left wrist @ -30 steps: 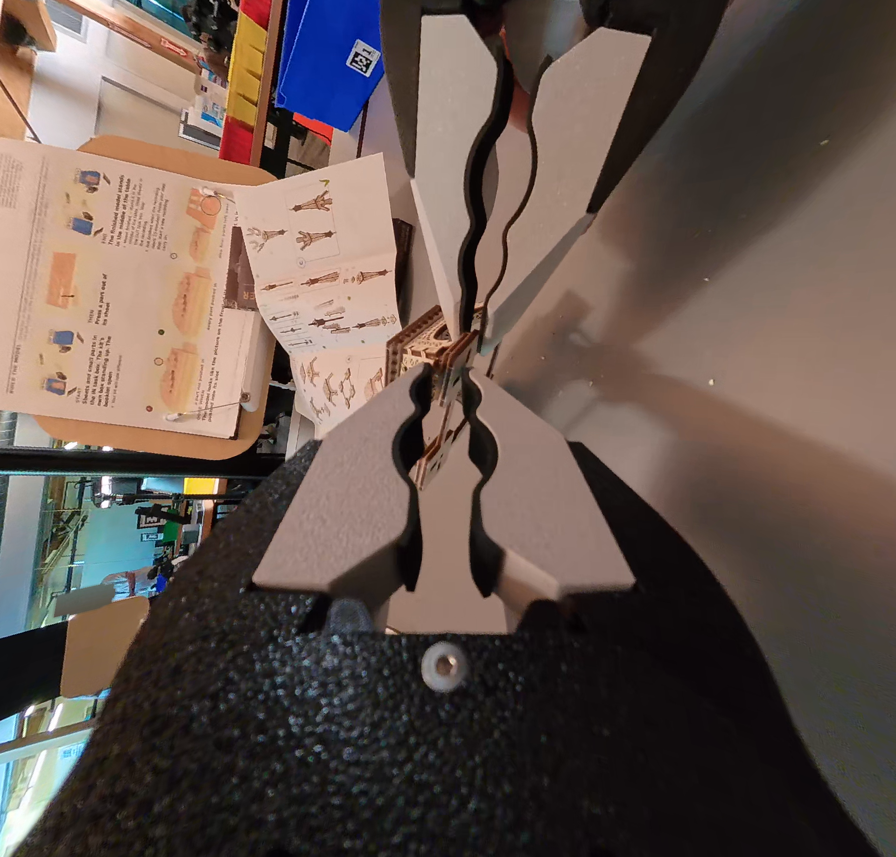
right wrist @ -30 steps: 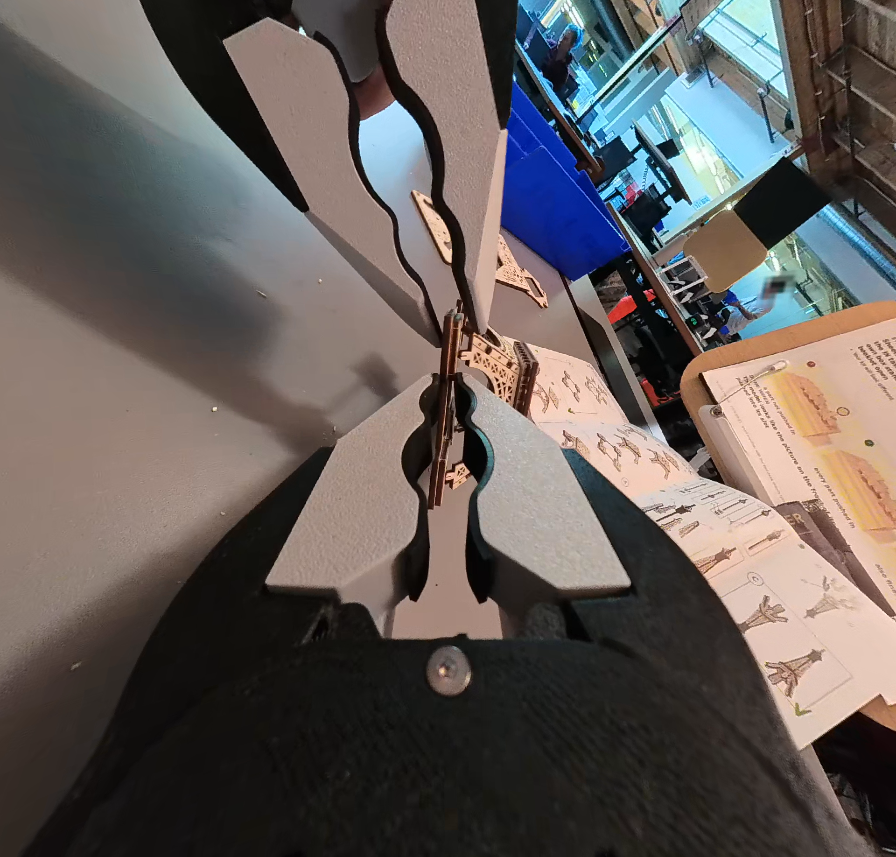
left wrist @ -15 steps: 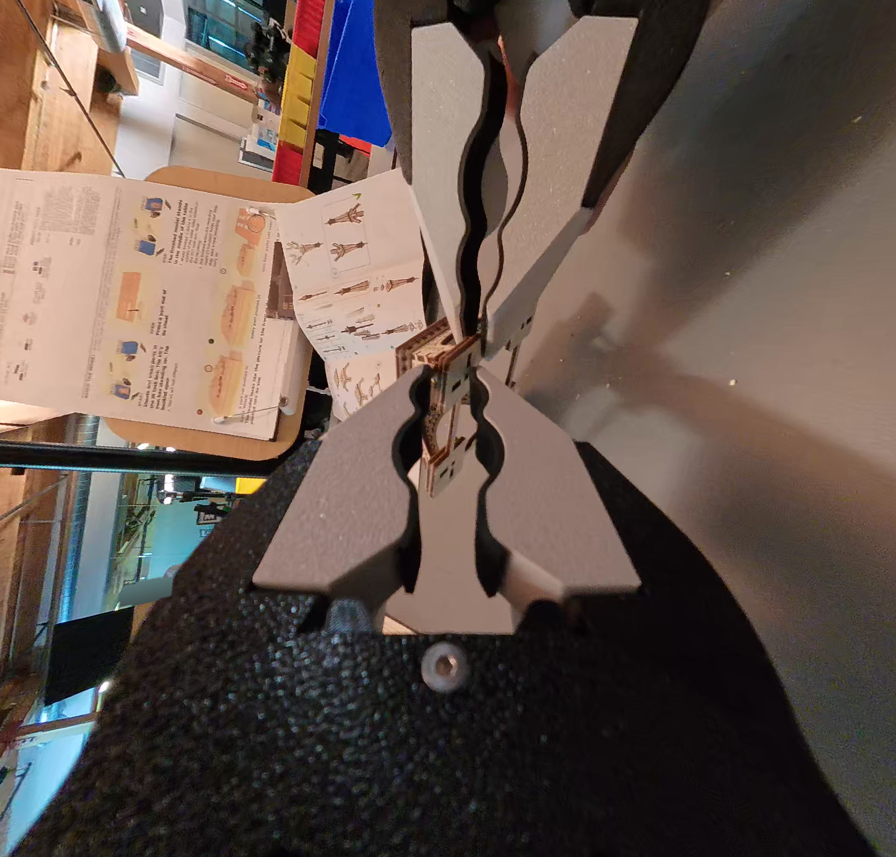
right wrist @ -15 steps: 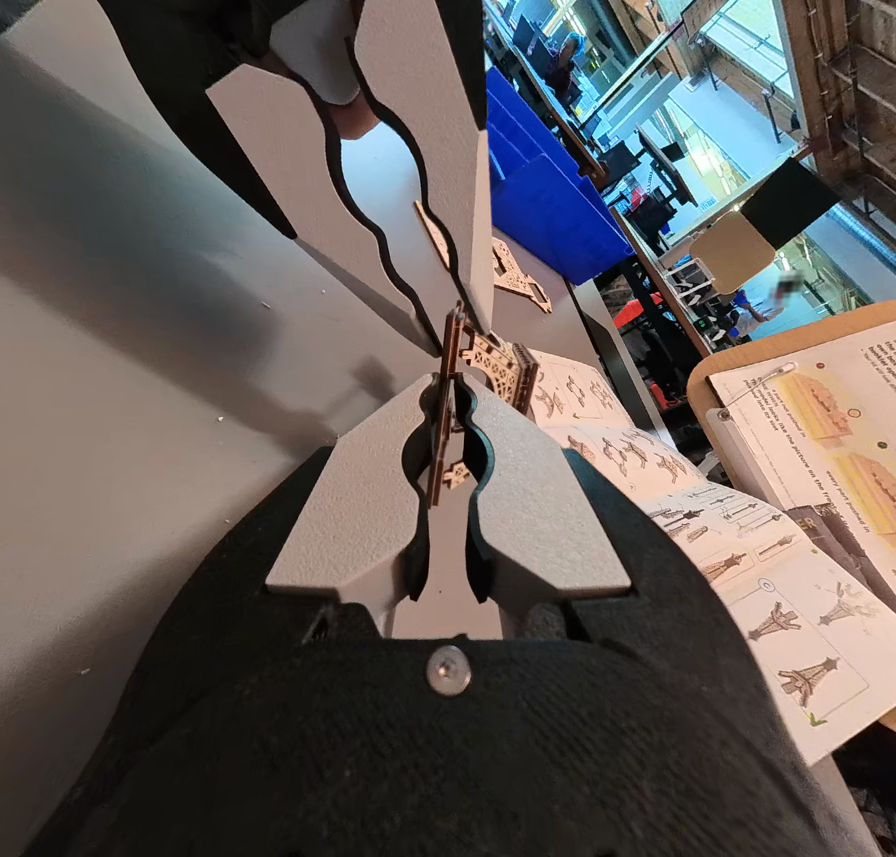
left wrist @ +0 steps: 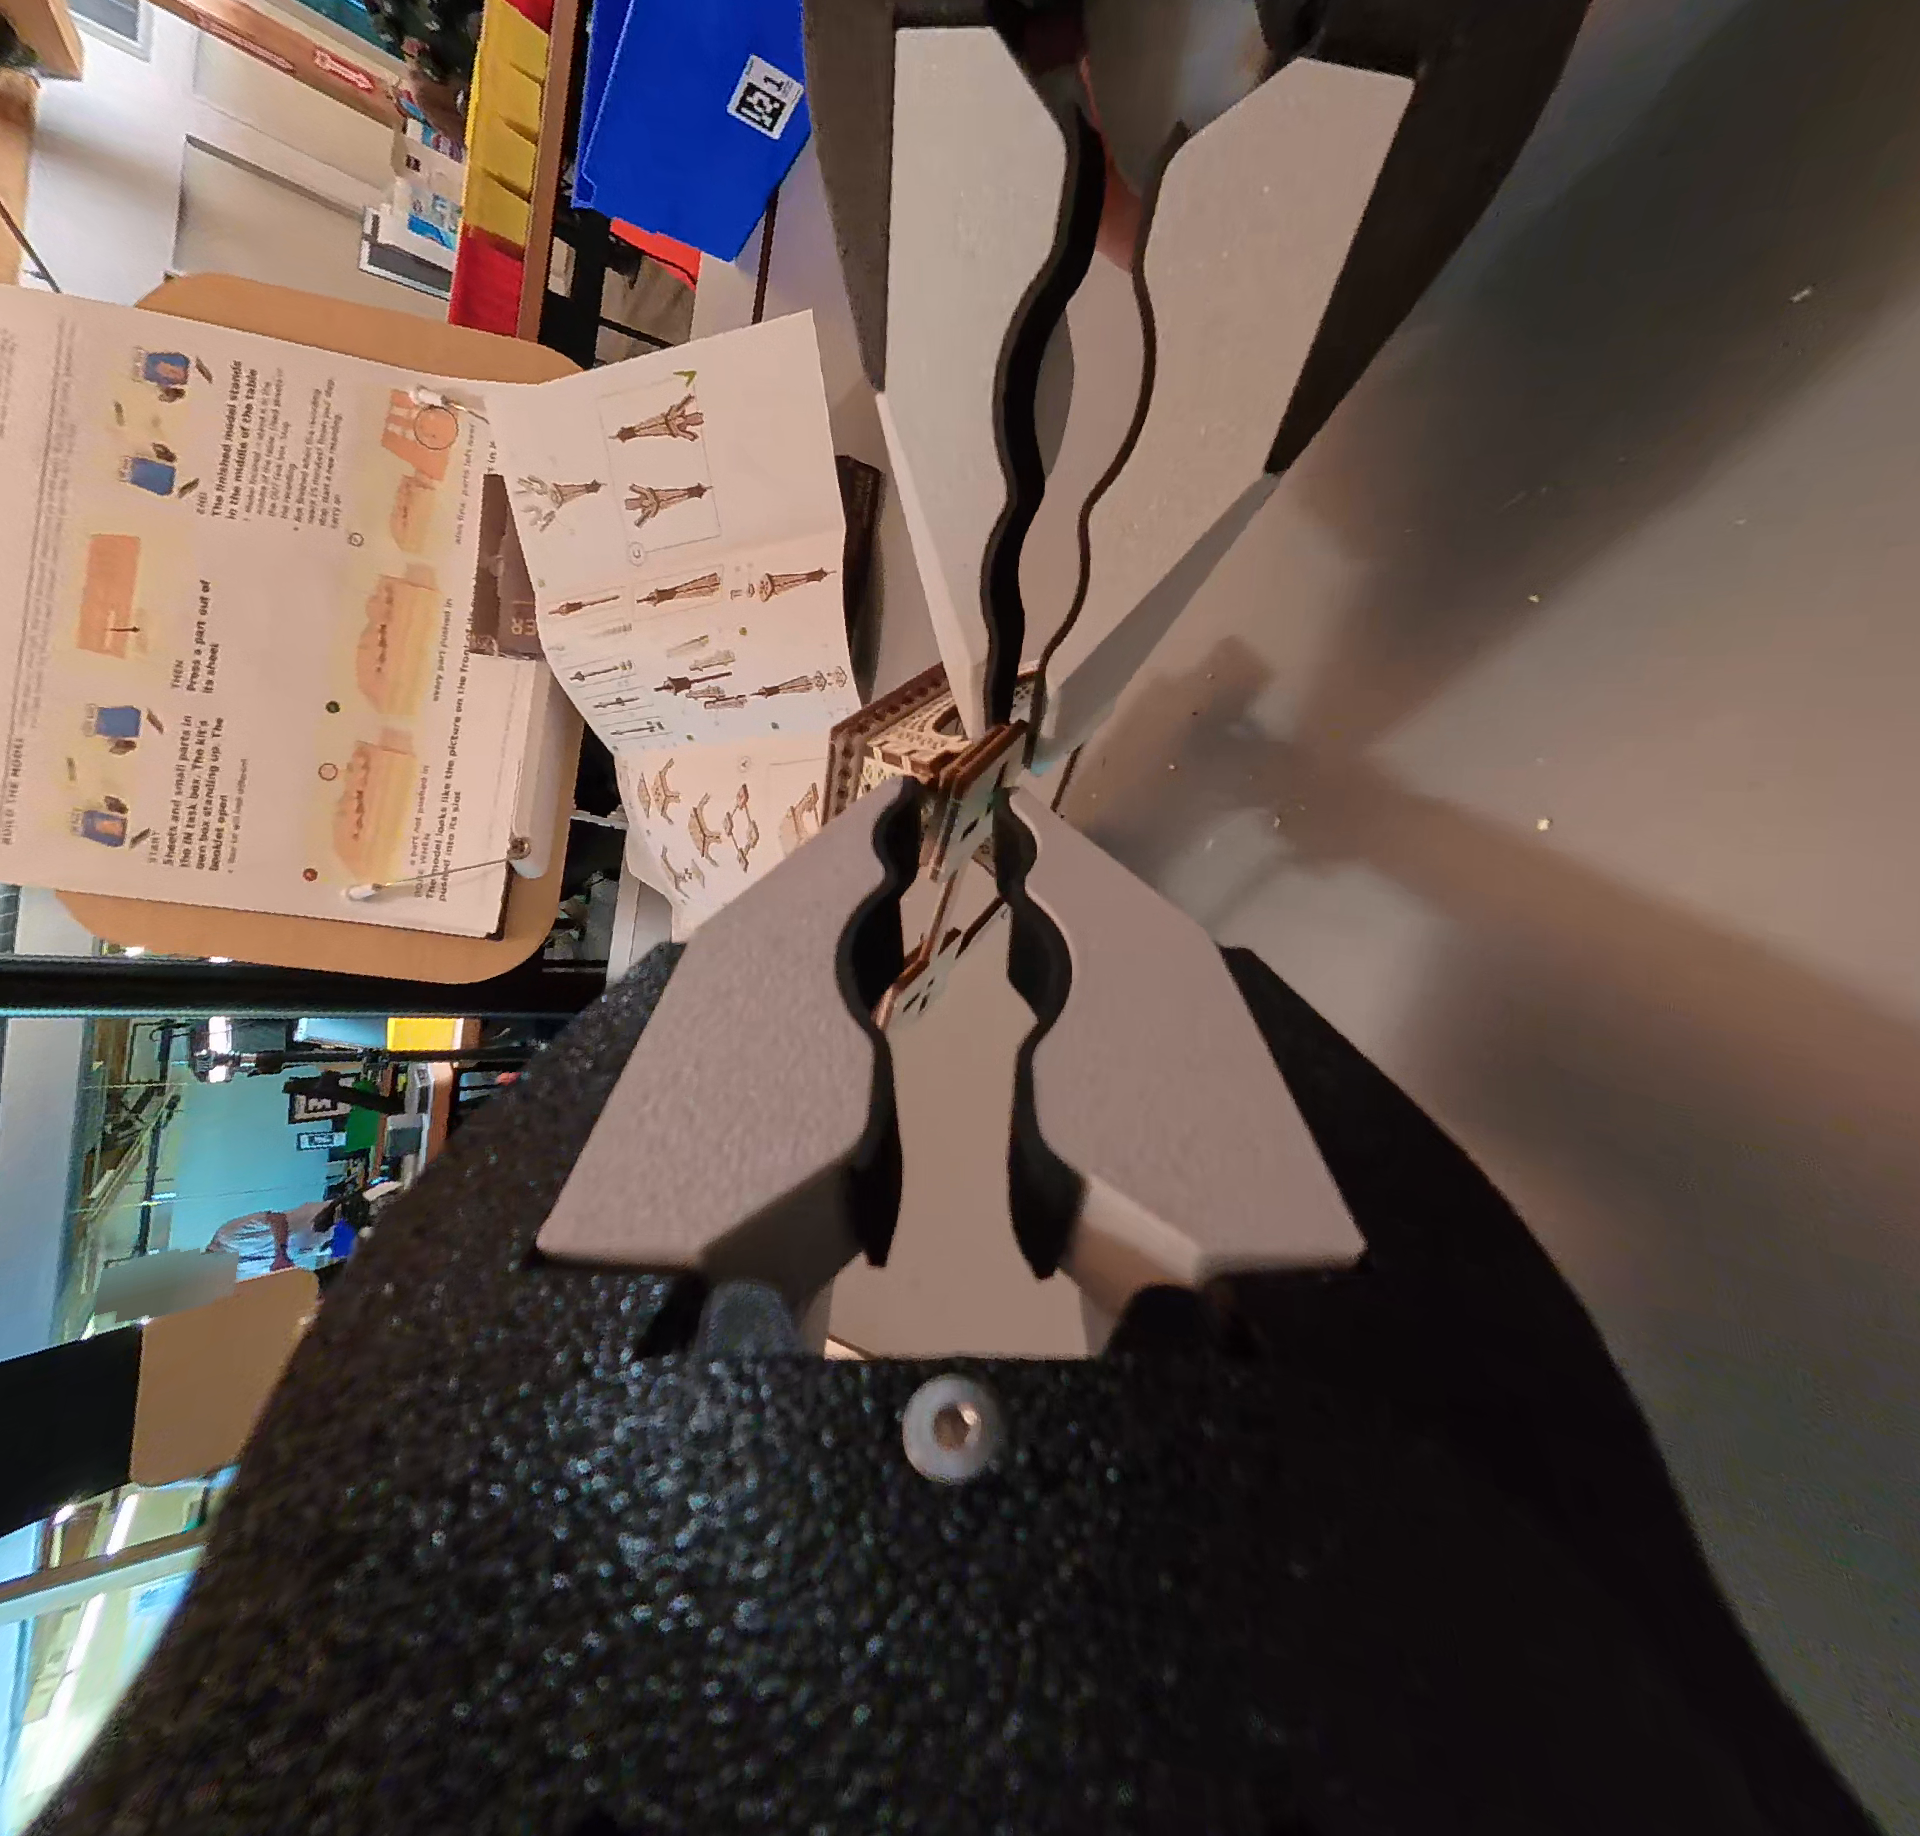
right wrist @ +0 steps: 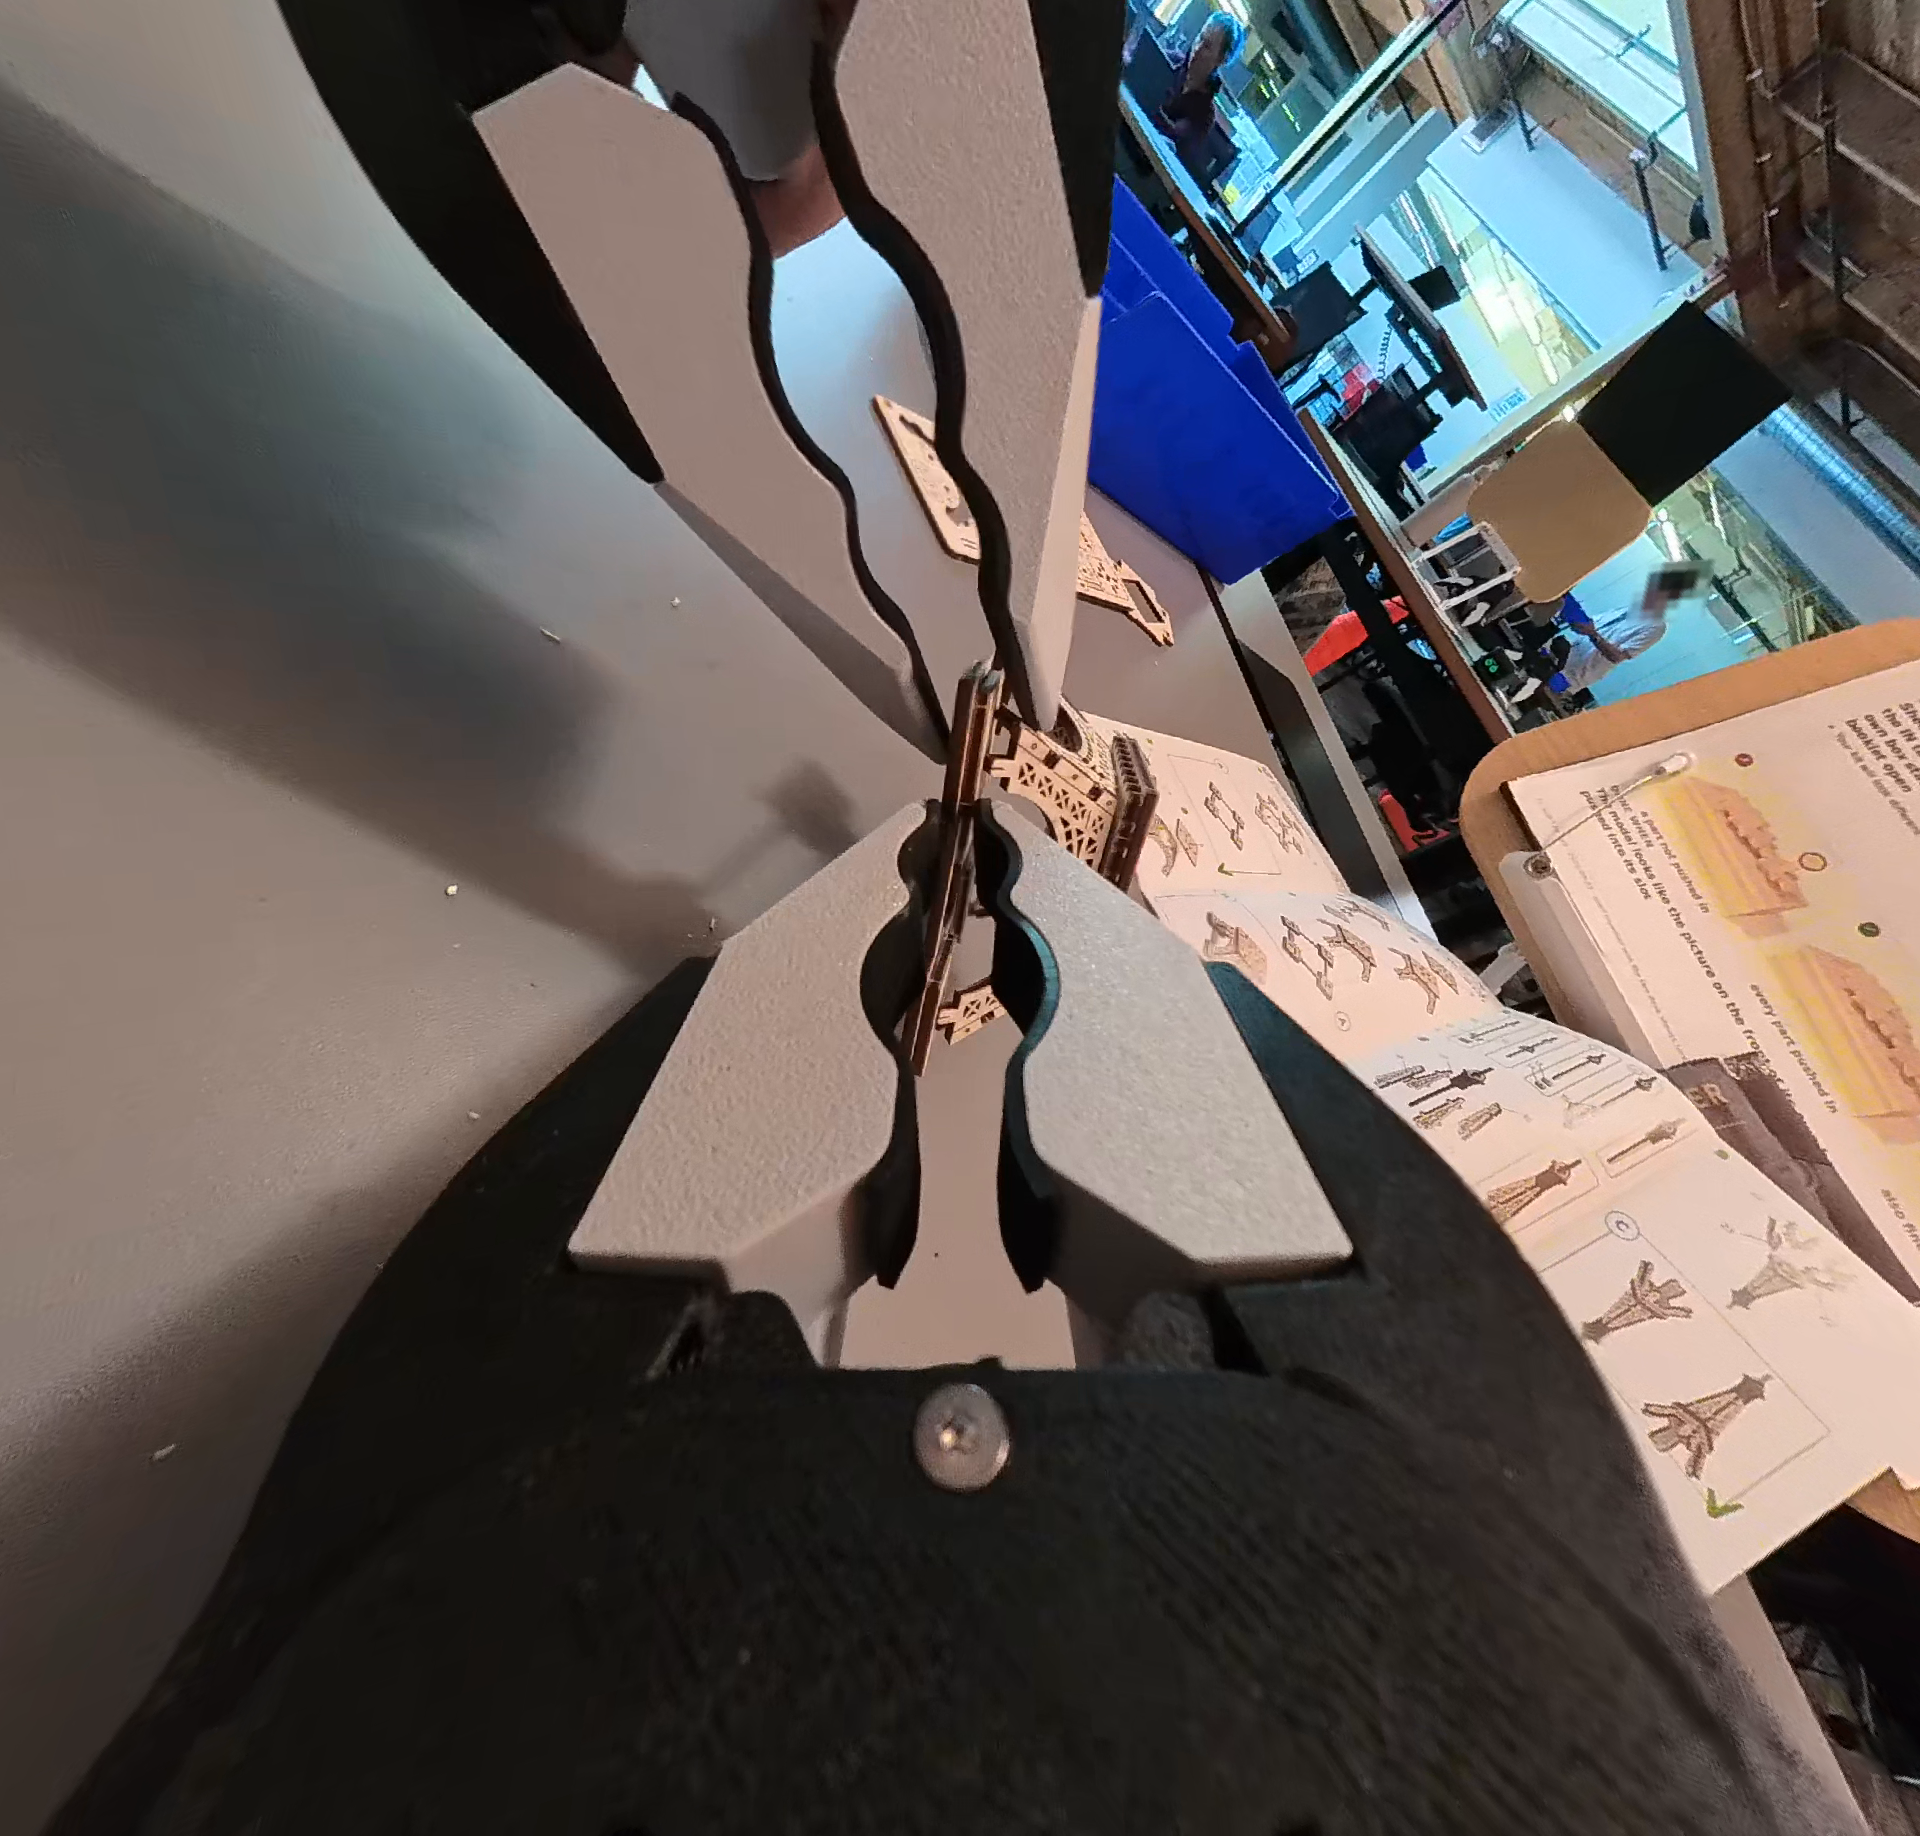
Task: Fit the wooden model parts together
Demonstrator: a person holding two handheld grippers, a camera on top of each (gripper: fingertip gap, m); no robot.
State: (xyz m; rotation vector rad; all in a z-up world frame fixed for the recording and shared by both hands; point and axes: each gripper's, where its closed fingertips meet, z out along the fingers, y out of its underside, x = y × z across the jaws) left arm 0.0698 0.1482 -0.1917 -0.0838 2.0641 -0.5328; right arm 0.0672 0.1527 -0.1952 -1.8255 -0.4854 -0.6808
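Note:
My left gripper (left wrist: 961,815) is shut on a thin flat wooden strip (left wrist: 935,939) that runs back between its jaws. My right gripper (right wrist: 961,825) is shut on a thin wooden strip (right wrist: 940,945) seen edge-on. The two grippers meet tip to tip above the grey table (left wrist: 1558,643). The right gripper (left wrist: 1023,721) comes in from the top of the left wrist view, and the left gripper (right wrist: 987,690) from the top of the right wrist view. A wooden lattice assembly (right wrist: 1081,789) sits at the meeting point and also shows in the left wrist view (left wrist: 899,742). How the parts join there is hidden by the tips.
Two loose flat wooden parts (right wrist: 935,477) (right wrist: 1122,581) lie on the table beyond the grippers. A folded instruction sheet (left wrist: 707,591) and a clipboard with a printed page (left wrist: 260,623) lie at the table edge. A blue bin (right wrist: 1195,436) stands behind. Left and right tips are no more than a few centimetres apart.
Both grippers stay shut and tip to tip. The pair has rocked slightly, tilting one way and back. The strip in the left jaws now sits at a slightly different angle.

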